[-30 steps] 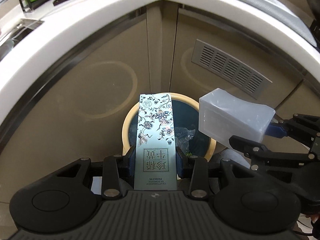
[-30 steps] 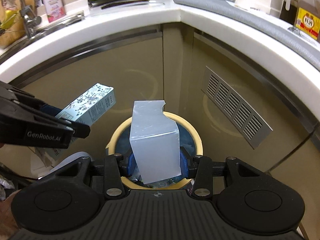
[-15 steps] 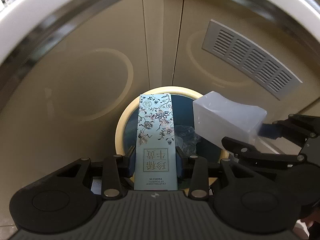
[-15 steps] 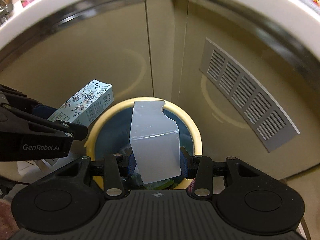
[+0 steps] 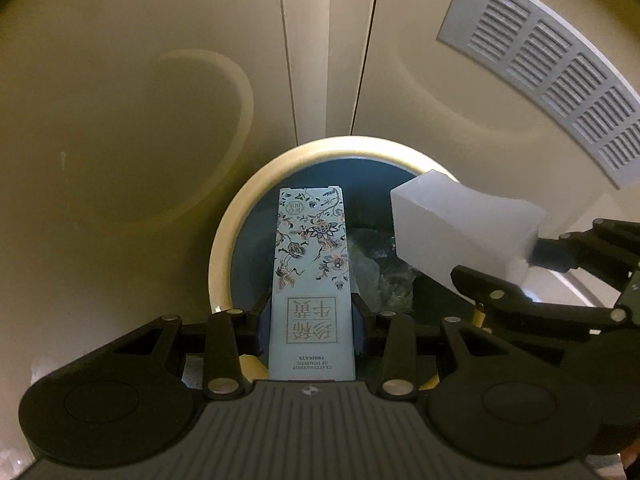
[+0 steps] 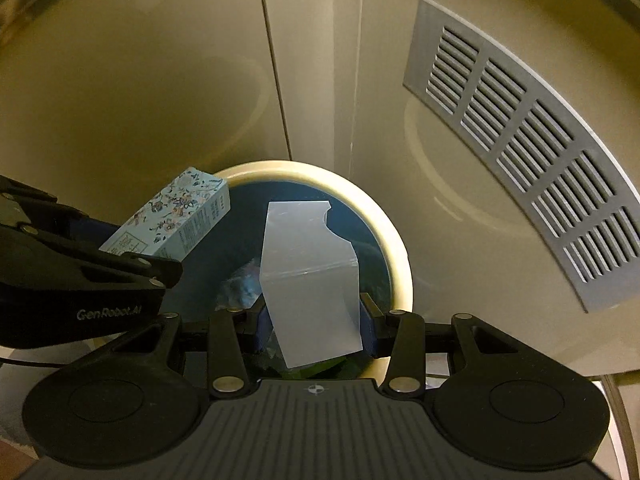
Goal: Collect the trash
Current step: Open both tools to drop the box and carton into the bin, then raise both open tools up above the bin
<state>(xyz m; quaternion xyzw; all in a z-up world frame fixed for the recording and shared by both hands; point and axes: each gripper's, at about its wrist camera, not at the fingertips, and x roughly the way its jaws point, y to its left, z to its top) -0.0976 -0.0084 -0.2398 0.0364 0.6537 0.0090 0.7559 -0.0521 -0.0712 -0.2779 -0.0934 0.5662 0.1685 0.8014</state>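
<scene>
A round trash bin with a cream rim (image 5: 224, 248) (image 6: 394, 248) and dark liner stands on the floor against beige cabinets. My left gripper (image 5: 311, 320) is shut on a pale blue floral carton (image 5: 310, 280) (image 6: 176, 220), which points out over the bin's mouth. My right gripper (image 6: 314, 320) is shut on a frosted translucent plastic box (image 6: 308, 276) (image 5: 460, 224), also held above the bin opening. In the left wrist view the right gripper's black frame (image 5: 560, 280) comes in from the right. Crumpled clear plastic trash (image 5: 384, 276) lies inside the bin.
Beige cabinet doors (image 5: 160, 80) curve behind the bin, meeting at a corner post (image 5: 328, 40). A grey slatted vent (image 6: 520, 140) (image 5: 560, 60) sits in the right-hand panel. Something white lies on the floor at lower left (image 5: 40, 368).
Both grippers have dropped lower and closer to the bin. The countertop has left the view, and the bin's mouth now fills more of both frames. Both items stay held.
</scene>
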